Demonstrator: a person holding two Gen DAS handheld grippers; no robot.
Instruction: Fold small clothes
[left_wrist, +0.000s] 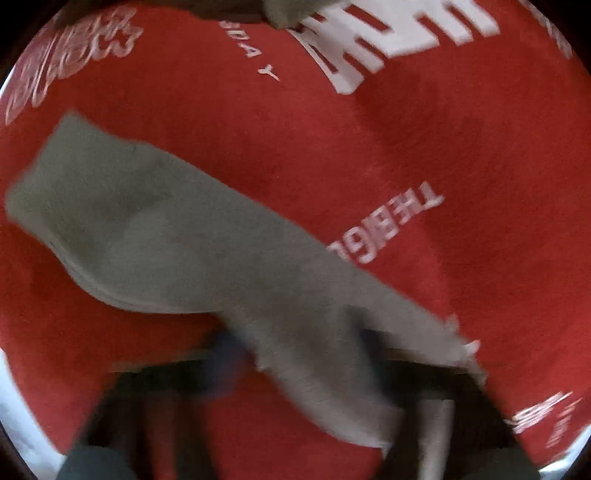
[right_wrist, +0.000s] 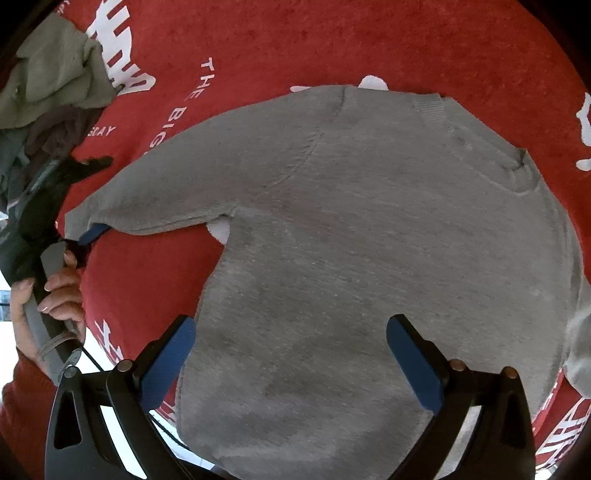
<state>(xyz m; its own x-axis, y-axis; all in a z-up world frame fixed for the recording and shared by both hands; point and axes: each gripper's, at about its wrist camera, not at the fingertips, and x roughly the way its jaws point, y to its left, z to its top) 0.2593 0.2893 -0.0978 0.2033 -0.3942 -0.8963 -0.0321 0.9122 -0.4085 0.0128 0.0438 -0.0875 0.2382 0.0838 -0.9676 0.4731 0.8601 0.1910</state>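
A small grey sweater lies spread flat on a red cloth with white lettering. Its sleeve reaches out to the left. My left gripper is shut on that sleeve near the cuff, with one blue pad showing under the edge. In the blurred left wrist view the grey sleeve runs diagonally across the red cloth and drapes over the left gripper, hiding its tips. My right gripper hovers open over the sweater's lower body, with nothing between its blue pads.
A heap of olive and dark clothes sits at the far left of the cloth; a corner of olive cloth shows at the top of the left wrist view. A person's hand holds the left gripper's handle. Pale floor shows at the lower left.
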